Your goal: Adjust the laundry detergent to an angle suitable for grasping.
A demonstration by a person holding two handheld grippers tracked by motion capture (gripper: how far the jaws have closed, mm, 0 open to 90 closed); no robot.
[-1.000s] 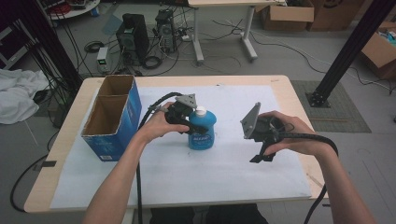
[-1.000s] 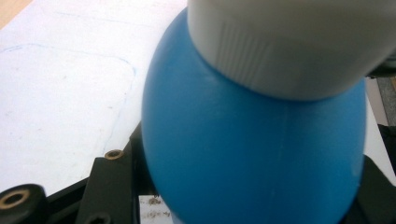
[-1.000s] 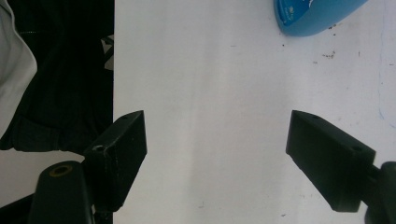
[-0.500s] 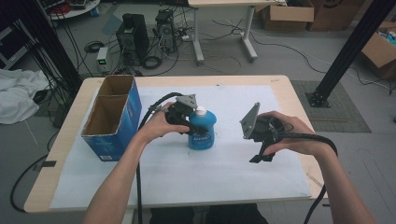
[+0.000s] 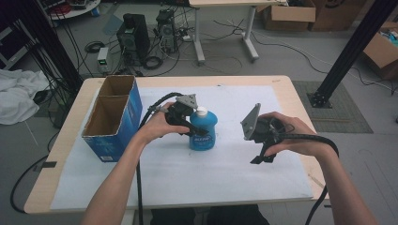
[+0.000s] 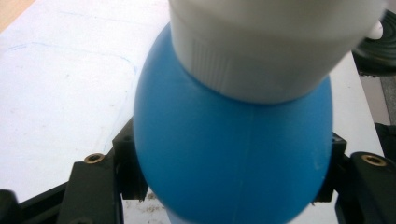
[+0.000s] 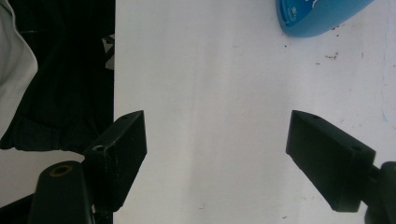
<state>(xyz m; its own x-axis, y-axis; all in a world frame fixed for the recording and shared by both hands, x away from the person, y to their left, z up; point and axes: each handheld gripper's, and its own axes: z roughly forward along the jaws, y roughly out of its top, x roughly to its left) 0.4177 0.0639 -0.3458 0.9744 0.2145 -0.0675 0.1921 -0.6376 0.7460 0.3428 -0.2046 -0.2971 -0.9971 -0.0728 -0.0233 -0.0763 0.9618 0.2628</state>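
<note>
A blue bottle [image 5: 202, 136] with a white cap [image 5: 202, 111] stands upright on the white sheet near the table's middle. My left gripper [image 5: 197, 132] reaches it from the left. In the left gripper view the bottle's round body [image 6: 224, 116] sits between the two jaws under its cap [image 6: 271, 42]. The jaws of the left gripper [image 6: 231, 158] have just been opening and now stand close beside the bottle's sides. My right gripper [image 5: 260, 157] hovers to the bottle's right, pointing down. The right gripper [image 7: 217, 135] is open with only white sheet between its jaws, and the bottle's base [image 7: 317, 16] shows at the top.
An open blue cardboard box [image 5: 112, 117] with two compartments stands at the table's left. The white sheet [image 5: 187, 178] covers most of the wooden table [image 5: 61, 154]. Black cables trail from both grippers toward the near edge. Dark clothing [image 7: 60, 84] lies past the sheet's edge.
</note>
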